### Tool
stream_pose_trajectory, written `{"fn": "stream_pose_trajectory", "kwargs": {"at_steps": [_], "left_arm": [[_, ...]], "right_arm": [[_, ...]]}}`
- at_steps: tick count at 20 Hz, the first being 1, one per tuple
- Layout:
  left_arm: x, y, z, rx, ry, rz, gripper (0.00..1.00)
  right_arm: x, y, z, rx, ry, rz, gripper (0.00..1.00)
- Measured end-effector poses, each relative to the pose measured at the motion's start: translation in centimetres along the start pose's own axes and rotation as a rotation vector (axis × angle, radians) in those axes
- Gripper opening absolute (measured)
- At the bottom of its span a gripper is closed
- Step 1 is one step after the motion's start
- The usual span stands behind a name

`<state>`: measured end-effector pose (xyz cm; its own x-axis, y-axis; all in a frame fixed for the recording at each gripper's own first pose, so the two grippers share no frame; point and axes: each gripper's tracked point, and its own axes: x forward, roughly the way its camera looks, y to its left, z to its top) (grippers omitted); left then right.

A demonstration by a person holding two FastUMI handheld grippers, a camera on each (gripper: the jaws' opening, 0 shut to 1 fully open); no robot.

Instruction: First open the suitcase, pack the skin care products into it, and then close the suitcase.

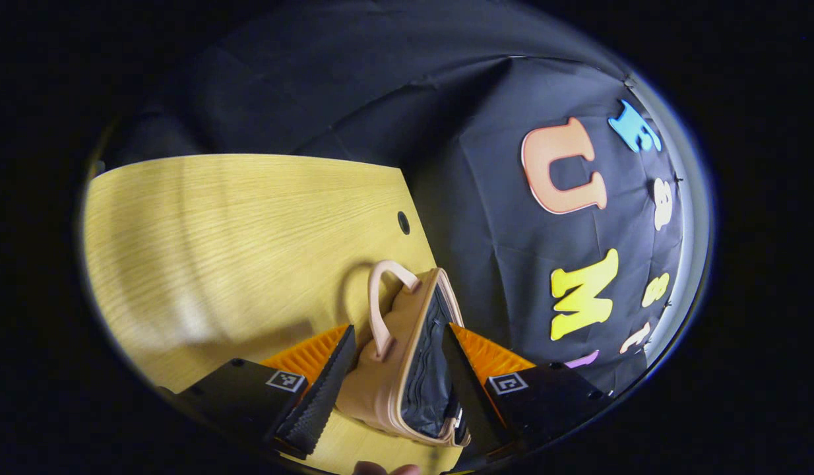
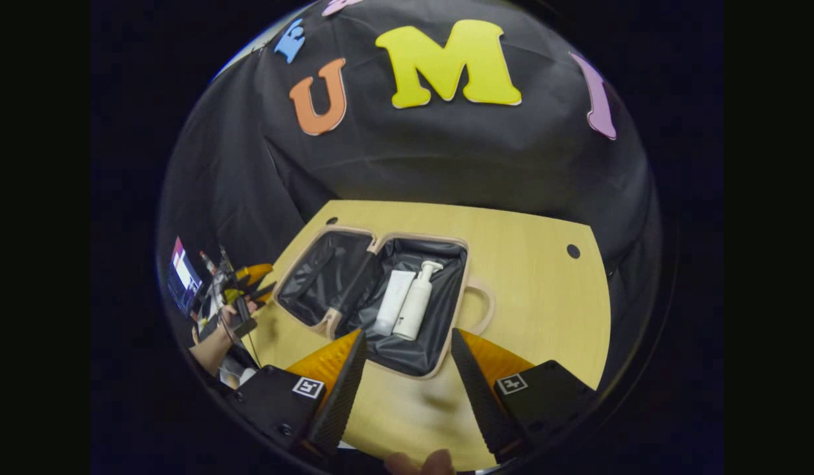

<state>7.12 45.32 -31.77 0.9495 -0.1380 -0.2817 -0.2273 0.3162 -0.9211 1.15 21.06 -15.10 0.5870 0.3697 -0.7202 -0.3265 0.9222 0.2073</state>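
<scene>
A pale wood-grain tabletop [image 2: 539, 290] is lying under everything, small dark round holes [image 2: 573, 251] showing near its far corners.

At the right gripper view's centre we see the beige suitcase [image 2: 380, 300] open flat; a white tube [image 2: 393, 301] and pump bottle [image 2: 416, 305] lie touching in its right half.

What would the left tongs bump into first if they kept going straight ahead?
Probably the suitcase. In the left gripper view it sits right between the open left tongs, edge-on, handle toward the wooden table. Depth is unclear, but nothing stands nearer in that line.
</scene>
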Motion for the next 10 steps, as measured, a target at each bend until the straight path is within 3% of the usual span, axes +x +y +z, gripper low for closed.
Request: {"fn": "stream_pose_trajectory", "kwargs": {"at_steps": [1, 2, 3, 5, 6, 7, 10], "left_arm": [[0.8, 0.2, 0.1, -0.004, 0.008, 0.005, 0.86], [1.5, 0.3, 0.3, -0.019, 0.012, 0.005, 0.86], [2.0, 0.1, 0.6, -0.043, 0.013, -0.009, 0.85], [3.3, -0.1, 1.3, -0.076, -0.003, -0.025, 0.85], [3.8, -0.2, 1.4, -0.091, -0.006, -0.031, 0.96], [4.5, -0.5, 1.3, -0.113, -0.003, -0.040, 0.84], [6.2, -0.4, 0.9, -0.139, 0.009, -0.031, 0.82]], "right_arm": [[-0.4, 0.1, 0.3, 0.008, -0.013, 0.006, 0.76], [-1.0, 0.1, 0.5, 0.014, -0.022, 0.011, 0.72], [-1.3, 0.3, 0.5, 0.022, -0.030, 0.015, 0.76], [-1.7, 0.6, 0.6, 0.038, -0.039, 0.021, 0.73], [-2.0, 0.7, 0.5, 0.043, -0.042, 0.020, 0.76], [-2.2, 0.8, 0.5, 0.047, -0.044, 0.019, 0.76], [-3.0, 0.7, 0.7, 0.060, -0.060, -0.001, 0.72]]}}
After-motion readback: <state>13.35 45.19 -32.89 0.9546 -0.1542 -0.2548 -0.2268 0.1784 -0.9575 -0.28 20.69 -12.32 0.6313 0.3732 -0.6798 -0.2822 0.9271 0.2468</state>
